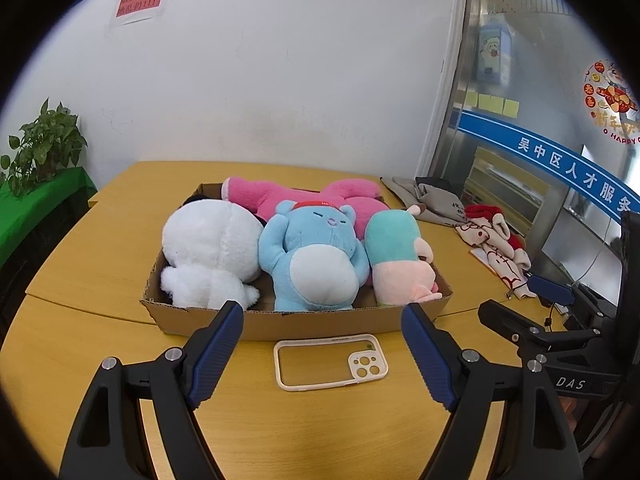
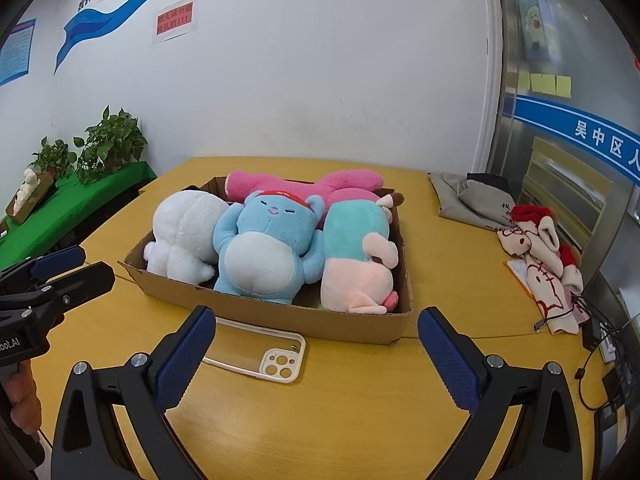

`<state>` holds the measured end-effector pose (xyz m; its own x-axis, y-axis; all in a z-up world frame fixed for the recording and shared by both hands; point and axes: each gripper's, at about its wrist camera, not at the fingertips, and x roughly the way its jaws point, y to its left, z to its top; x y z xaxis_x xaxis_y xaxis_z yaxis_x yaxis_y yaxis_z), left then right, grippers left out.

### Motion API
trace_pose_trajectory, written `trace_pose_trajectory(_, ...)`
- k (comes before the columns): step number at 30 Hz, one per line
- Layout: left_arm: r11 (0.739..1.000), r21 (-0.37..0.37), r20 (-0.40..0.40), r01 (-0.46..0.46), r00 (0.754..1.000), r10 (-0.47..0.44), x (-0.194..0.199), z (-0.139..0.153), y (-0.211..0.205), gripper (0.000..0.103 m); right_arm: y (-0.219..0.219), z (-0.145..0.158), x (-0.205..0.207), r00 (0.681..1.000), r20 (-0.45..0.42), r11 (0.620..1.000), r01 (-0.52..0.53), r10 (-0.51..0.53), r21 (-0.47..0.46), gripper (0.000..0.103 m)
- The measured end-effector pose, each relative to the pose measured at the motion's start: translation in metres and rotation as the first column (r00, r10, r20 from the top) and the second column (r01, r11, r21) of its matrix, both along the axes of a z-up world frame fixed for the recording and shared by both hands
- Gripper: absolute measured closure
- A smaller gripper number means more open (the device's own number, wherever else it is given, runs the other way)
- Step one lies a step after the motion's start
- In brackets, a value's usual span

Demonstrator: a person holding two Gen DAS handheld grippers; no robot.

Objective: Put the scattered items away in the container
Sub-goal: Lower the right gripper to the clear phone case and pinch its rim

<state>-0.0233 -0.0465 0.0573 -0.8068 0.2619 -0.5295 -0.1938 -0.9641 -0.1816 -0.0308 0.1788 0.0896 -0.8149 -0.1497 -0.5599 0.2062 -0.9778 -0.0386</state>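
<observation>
Just short of the cardboard box [image 1: 288, 322], both grippers hang over the yellow table [image 1: 120, 360], side by side. Left gripper [image 1: 322, 350]: jaws spread wide, nothing between the blue pads, nothing held. Right gripper [image 2: 316, 354]: jaws also wide apart, empty. In the left wrist view the right gripper shows at the far right edge; in the right wrist view the left gripper sits at the far left edge with a hand [image 2: 24, 396] on its handle.

Phone case [image 1: 331, 361], cream rim, clear back, lies flat on the table just in front of the box's near wall, outside the box, apart from it by a thin strip of table. It sits between the left gripper's fingers in that view, not touched.

Inside the box, front row from its left: white plush [image 1: 208, 256], blue plush [image 1: 316, 256] with red headband lying on its back, teal-and-pink plush [image 1: 400, 260]. Pink plush [image 1: 280, 196] lies across the back of the box behind them. All packed tight, touching each other.

Right of the box, well apart: a heap of red-and-white socks [image 1: 496, 240], and behind it folded grey cloth [image 1: 424, 196]. Cables [image 2: 592, 344] trail at the table's right edge beyond the socks.

Left of the box, off the table: potted plants [image 2: 112, 148] on a green-covered shelf [image 2: 60, 216].
</observation>
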Motion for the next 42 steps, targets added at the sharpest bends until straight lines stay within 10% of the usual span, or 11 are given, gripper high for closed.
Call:
trace_pose_trajectory(13, 1.0, -0.03, 0.131, 0.008, 0.991, -0.004, -0.041, -0.051, 0.0, 0.022, 0.023, -0.059, -0.037, 0.991, 0.135, 0.997, 0.006, 0.004, -0.077, 0.0)
trace_pose_trajectory(26, 0.999, -0.041, 0.363, -0.005, 0.931, 0.02, -0.101, -0.149, -0.008, 0.023, 0.001, -0.157, -0.088, 0.946, 0.323, 0.996, 0.032, -0.002, -0.089, 0.013)
trace_pose_trajectory(34, 0.997, -0.078, 0.38, -0.016, 0.924, 0.045, -0.109, -0.167, -0.008, 0.029, -0.014, -0.173, -0.098, 0.943, 0.332, 1.0, -0.003, 0.01, -0.023, 0.041)
trace_pose_trajectory(42, 0.989, -0.147, 0.35, -0.027, 0.933, 0.077, -0.109, -0.168, -0.003, 0.076, -0.022, -0.172, -0.098, 0.949, 0.313, 0.999, -0.041, 0.048, -0.029, 0.085)
